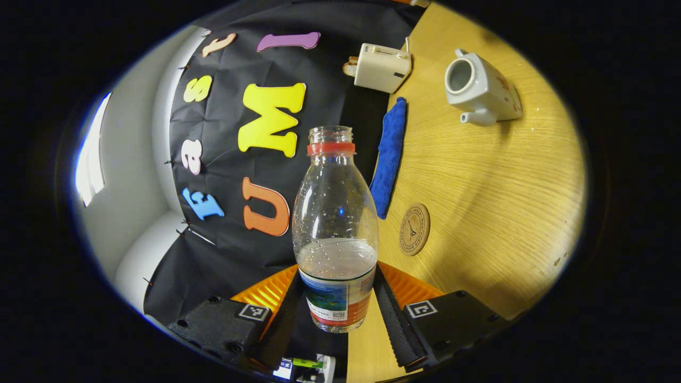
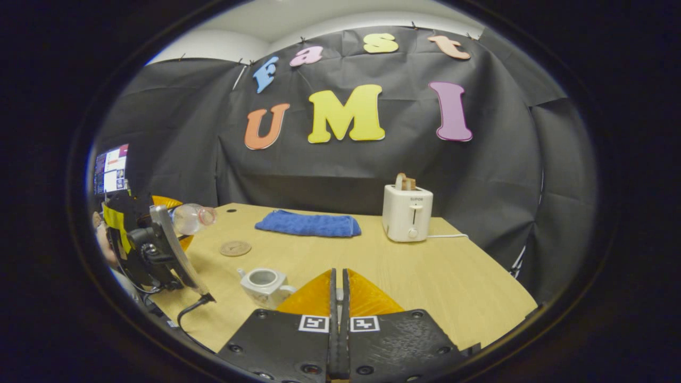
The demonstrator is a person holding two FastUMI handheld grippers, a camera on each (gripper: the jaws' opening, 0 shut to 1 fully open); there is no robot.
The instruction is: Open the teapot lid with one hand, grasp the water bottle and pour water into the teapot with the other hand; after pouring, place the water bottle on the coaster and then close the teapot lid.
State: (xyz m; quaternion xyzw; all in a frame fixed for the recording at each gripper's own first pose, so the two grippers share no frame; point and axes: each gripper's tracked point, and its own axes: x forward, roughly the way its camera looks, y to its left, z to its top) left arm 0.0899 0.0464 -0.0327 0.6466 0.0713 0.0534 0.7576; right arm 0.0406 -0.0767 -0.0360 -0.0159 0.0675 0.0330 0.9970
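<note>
My left gripper [image 1: 338, 276] is shut on the lower body of a clear water bottle [image 1: 335, 213] with a red neck ring, no cap and a little water inside. In the right gripper view that gripper [image 2: 176, 226] holds the bottle [image 2: 194, 218] tilted over the table's left side. The white teapot [image 1: 481, 90] stands on the wooden table with its top uncovered. My right gripper [image 2: 339, 290] hovers just right of the teapot [image 2: 264, 284], its fingers pressed together on a pale sliver of the teapot lid, which is otherwise hidden. The round cork coaster [image 1: 414, 229] lies bare.
A folded blue cloth [image 2: 308, 223] lies at the back of the table [image 2: 425, 276], with a white toaster [image 2: 407, 213] holding toast to its right. The coaster [image 2: 235, 248] sits between cloth and teapot. A person's hand and a screen [image 2: 111, 169] are at the far left.
</note>
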